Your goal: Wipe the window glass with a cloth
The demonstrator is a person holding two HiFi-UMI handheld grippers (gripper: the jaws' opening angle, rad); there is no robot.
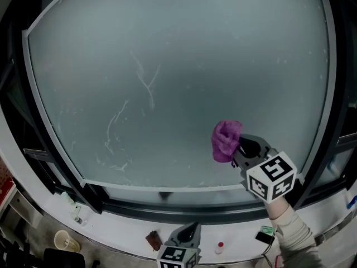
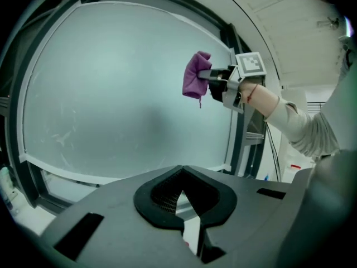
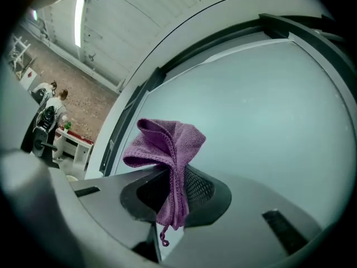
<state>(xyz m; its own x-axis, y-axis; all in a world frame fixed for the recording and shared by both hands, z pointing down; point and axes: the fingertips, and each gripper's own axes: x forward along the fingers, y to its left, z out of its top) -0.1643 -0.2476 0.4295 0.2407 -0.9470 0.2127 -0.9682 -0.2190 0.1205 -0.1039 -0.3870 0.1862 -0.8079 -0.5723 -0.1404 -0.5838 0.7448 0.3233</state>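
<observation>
- The cloth (image 1: 226, 141), a purple bunched rag, sits over the lower right part of the glass (image 1: 167, 71), near the right side of the frame (image 1: 329, 121).
- The right gripper (image 1: 241, 148) has its fingers closed on the cloth. In the right gripper view the cloth's lower folds are pinched between them and its loose top flops forward toward the pane.
- From the left gripper view the cloth looks to be at the glass, but whether it actually presses on it cannot be told.
- The step in hand appears to be the wiping itself, early or midway. Pale streaks (image 1: 146, 82) show near the middle of the pane and more smears (image 1: 114, 130) at lower left, well apart from the cloth.
- The next move likely calls for pressing the cloth flat on the pane and sweeping left toward those marks with the grip kept firm, since only a thin part of the cloth is held.
- The left gripper (image 1: 189, 229) hangs low below the window, over the sill (image 1: 128, 233). Its fingers are drawn together with nothing between them.
- On the sill at lower left stands a cup (image 1: 63, 240). It is too small in the head view to tell what it holds.
- A small bottle (image 1: 220, 248) stands on the sill just right of the left gripper. Its contents cannot be seen.
</observation>
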